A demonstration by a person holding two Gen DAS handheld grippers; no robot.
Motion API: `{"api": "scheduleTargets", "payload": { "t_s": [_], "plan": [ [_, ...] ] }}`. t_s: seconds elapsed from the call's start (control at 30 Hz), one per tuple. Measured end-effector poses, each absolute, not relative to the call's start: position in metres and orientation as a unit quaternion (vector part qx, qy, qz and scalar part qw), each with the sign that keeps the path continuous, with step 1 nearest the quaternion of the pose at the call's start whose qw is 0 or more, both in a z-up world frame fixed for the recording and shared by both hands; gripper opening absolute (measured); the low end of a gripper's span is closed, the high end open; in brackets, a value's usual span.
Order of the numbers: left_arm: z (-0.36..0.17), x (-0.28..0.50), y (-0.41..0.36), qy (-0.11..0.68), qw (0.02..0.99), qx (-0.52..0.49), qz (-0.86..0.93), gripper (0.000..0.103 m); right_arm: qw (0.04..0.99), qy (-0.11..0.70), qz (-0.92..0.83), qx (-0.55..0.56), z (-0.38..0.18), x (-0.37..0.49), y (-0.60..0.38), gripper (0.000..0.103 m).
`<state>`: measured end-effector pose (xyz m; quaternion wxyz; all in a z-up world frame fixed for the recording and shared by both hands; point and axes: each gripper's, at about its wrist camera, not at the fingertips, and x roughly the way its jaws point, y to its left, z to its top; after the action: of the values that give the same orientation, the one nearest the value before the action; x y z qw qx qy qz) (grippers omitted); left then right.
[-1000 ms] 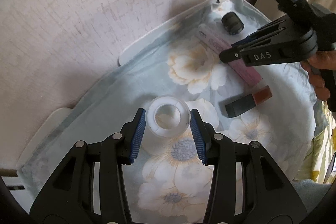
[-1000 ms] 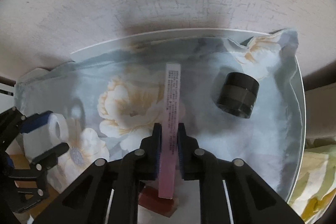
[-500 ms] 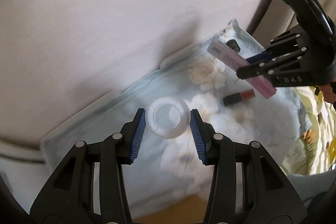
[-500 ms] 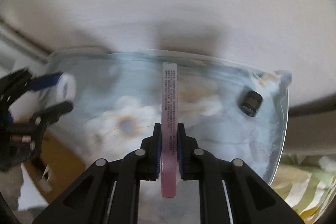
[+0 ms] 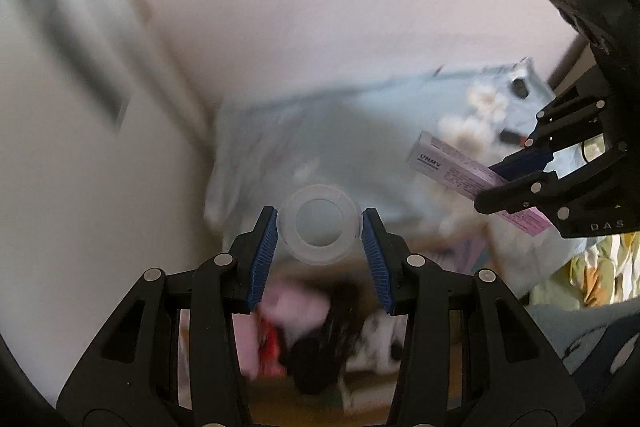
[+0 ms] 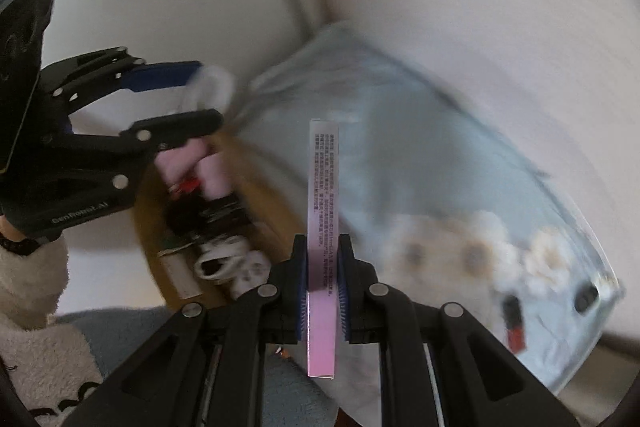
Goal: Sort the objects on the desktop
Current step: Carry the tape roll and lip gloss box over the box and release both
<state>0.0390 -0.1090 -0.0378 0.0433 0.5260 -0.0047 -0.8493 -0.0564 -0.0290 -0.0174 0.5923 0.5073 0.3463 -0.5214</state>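
The left tongs [image 5: 319,227] are clamped on a clear jar [image 5: 319,224] by its sides, mouth toward the camera, and the right tongs [image 6: 323,289] are pinched on a pink box [image 6: 322,247] low on its length, likely so both can be carried at once. Below the left tongs sits a wooden bin [image 6: 276,223] holding blurred pink, red, black and white items; a dark jar [image 6: 586,297] and a lipstick [image 6: 514,323] lie on the floral cloth [image 6: 400,155], right of the right tongs.

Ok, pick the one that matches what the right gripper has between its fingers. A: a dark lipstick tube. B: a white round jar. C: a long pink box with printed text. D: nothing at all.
C: in the right wrist view the right gripper is clamped on the long pink box, with print running down its side; the white round jar sits in the left gripper.
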Motion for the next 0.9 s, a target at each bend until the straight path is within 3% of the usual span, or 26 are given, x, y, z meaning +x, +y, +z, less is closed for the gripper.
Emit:
{"api": "scheduleTargets", "payload": {
  "t_s": [0.33,0.6,0.63,0.67,0.7,0.73,0.77,0.9],
  "plan": [
    [-0.102,0.105,-0.132,0.028,0.095,0.574,-0.813,0.040,0.610,0.411,-0.434,0.521,-0.071,0.026,-0.051,0.012],
    [-0.109,0.118,-0.133,0.018,0.094,0.583,-0.807,0.041,0.601,0.426,-0.441,0.512,-0.067,0.032,-0.052,0.014],
    [-0.107,0.118,-0.130,0.010,0.092,0.584,-0.806,0.055,0.605,0.422,-0.435,0.517,-0.067,0.032,-0.051,0.022],
    [-0.105,0.119,-0.127,-0.001,0.092,0.584,-0.807,0.088,0.609,0.414,-0.432,0.520,-0.066,0.030,-0.050,0.039],
    [-0.101,0.123,-0.125,-0.010,0.095,0.579,-0.810,0.103,0.612,0.409,-0.431,0.523,-0.065,0.029,-0.048,0.052],
    [-0.097,0.125,-0.122,-0.019,0.101,0.568,-0.816,0.103,0.614,0.402,-0.428,0.527,-0.065,0.028,-0.046,0.082],
    [-0.092,0.126,-0.119,-0.024,0.099,0.562,-0.821,0.103,0.618,0.395,-0.419,0.535,-0.065,0.026,-0.043,0.099],
    [-0.081,0.121,-0.115,-0.036,0.099,0.560,-0.822,0.103,0.612,0.389,-0.420,0.546,-0.064,0.020,-0.034,0.101]
  ]
}}
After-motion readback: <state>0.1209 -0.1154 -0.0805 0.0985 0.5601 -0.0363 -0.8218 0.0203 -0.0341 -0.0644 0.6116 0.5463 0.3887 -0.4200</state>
